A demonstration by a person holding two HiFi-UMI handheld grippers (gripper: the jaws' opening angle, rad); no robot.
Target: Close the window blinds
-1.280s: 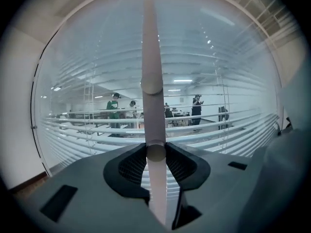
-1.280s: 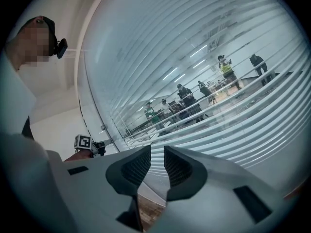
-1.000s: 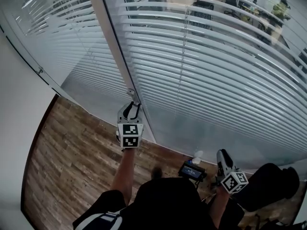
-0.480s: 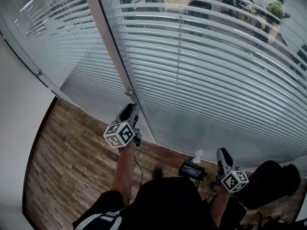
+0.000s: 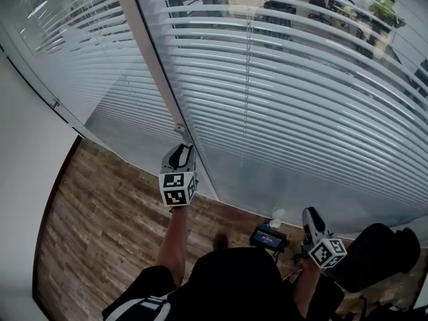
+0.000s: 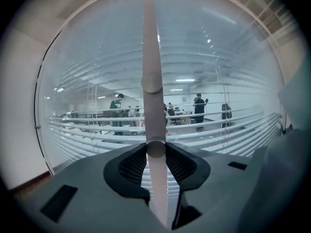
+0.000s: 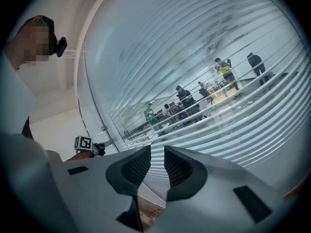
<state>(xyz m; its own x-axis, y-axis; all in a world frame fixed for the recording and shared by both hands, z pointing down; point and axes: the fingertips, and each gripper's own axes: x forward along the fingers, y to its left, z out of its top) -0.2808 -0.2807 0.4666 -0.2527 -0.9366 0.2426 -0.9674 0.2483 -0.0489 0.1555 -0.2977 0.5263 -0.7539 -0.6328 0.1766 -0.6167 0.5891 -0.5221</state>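
Observation:
White slatted blinds (image 5: 301, 92) hang behind glass on both sides of a white mullion (image 5: 150, 65); their slats stand partly open, and an office with people shows through. A thin white tilt wand (image 6: 151, 57) hangs by the mullion and runs straight down between the jaws of my left gripper (image 6: 156, 149), which is shut on it. In the head view the left gripper (image 5: 180, 154) points up at the wand's lower end (image 5: 179, 130). My right gripper (image 5: 309, 214) hangs low at the right, away from the blinds. Its jaws (image 7: 157, 152) are shut on nothing.
A wood-plank floor (image 5: 100, 233) runs along the foot of the glass, and a white wall (image 5: 27, 152) closes the left side. A small black device (image 5: 267, 238) and a white object (image 5: 276, 215) lie on the floor near my right gripper.
My left gripper twisted around the wand half a second ago, turning its marker cube sideways, and has turned back. The right gripper has not moved.

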